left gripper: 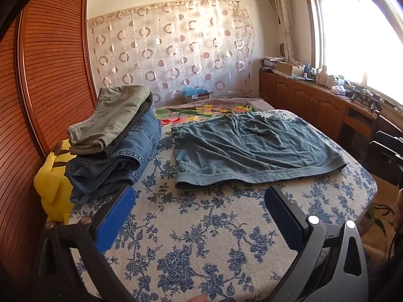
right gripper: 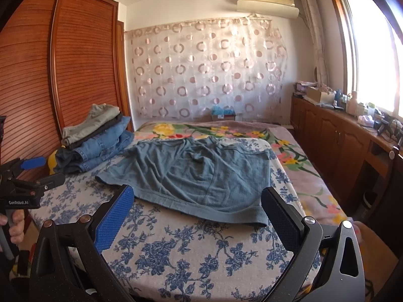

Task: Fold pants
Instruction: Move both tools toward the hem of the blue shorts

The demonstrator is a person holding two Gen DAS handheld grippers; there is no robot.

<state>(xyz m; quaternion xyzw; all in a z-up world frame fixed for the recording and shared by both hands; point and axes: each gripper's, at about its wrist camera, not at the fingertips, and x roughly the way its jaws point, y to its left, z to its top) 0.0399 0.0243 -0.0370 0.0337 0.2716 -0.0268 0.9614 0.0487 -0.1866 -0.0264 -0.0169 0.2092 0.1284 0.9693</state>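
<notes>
The pants (left gripper: 252, 148) are soft matt cloth; the wardrobe (left gripper: 50, 75) is ribbed glossy wood; the pads (left gripper: 115, 219) are rough blue plastic.

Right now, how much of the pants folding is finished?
Done: a stack of folded pants sits at the bed's left side. In hand: nothing; the left gripper and right gripper both hover with jaws open. Left: the teal pants lie spread on the blue-flowered sheet, not fully folded.

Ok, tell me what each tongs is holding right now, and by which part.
Nothing. The left tongs and right tongs are both open over the bed, short of the shorts.
</notes>
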